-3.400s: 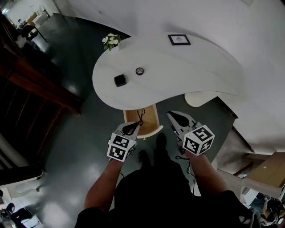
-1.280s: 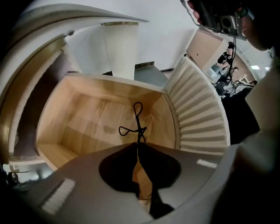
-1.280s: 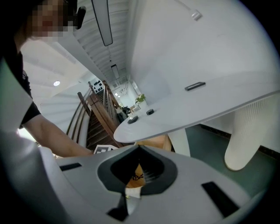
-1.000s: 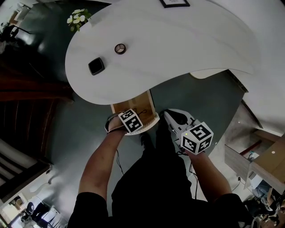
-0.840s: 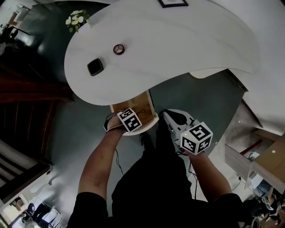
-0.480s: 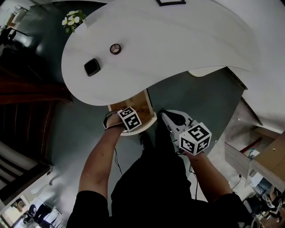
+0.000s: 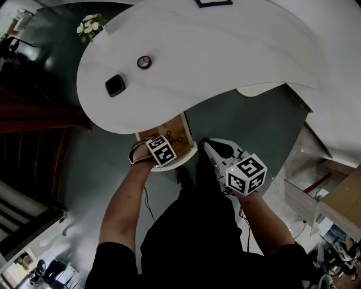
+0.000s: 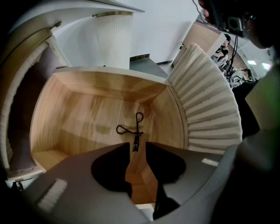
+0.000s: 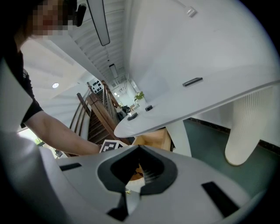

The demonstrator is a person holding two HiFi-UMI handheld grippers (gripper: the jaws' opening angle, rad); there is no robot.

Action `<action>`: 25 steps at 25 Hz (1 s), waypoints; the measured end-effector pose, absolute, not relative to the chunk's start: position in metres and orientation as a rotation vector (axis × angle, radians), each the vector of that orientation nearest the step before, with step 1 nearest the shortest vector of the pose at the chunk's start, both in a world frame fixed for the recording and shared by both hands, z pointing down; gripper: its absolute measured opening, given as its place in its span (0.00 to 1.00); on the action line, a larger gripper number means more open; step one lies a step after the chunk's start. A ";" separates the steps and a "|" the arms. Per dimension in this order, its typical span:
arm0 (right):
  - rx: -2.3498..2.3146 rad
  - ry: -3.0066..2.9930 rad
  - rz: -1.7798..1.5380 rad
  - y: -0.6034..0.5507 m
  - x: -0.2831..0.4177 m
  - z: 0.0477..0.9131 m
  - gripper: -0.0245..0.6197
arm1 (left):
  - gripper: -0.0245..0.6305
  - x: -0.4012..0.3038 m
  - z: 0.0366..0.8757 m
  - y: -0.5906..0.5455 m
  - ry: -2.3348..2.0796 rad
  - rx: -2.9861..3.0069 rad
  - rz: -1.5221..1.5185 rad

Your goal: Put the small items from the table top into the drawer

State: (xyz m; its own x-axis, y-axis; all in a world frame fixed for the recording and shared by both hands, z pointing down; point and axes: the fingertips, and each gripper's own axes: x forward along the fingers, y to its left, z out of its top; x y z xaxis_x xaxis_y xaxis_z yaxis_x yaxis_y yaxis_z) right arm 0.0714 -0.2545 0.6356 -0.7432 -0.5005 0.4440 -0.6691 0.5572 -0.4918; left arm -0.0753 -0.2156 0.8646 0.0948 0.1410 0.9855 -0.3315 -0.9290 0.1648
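Note:
My left gripper points straight down into the open wooden drawer. Its jaws have just been opening and now stand open with nothing between them. A thin black looped item lies on the drawer floor just below the tips, free of the pads. On the white table a black square item and a small round item rest near the left end. My right gripper hangs right of the drawer, shut and empty.
A picture frame and a flower pot stand at the table's far side. The white ribbed drawer front curves along the right. A ribbed white table leg stands on the dark floor. Dark stairs lie to the left.
Since the earliest frame my left gripper has moved forward over the drawer. Over the last second it stays there, and the right gripper has not moved.

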 end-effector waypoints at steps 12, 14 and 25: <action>0.931 -2.588 0.860 -0.247 0.044 0.588 0.06 | 0.22 -0.082 0.783 -0.227 -0.537 2.153 1.518; 0.923 -2.596 0.835 -0.242 0.037 0.577 0.06 | 0.22 -0.087 0.768 -0.226 -0.575 2.177 1.481; 0.911 -2.614 0.694 -0.208 0.003 0.520 0.06 | 0.22 -0.116 0.674 -0.218 -0.783 2.359 1.358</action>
State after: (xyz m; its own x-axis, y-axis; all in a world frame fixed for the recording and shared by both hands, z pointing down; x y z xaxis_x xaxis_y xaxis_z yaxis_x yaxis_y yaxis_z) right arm 0.0032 -0.2079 0.5199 -0.7592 -0.5037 0.4121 -0.6417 0.6847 -0.3455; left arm -0.1164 -0.2178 0.6736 0.4020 -0.3039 0.8638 -0.5955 -0.8033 -0.0055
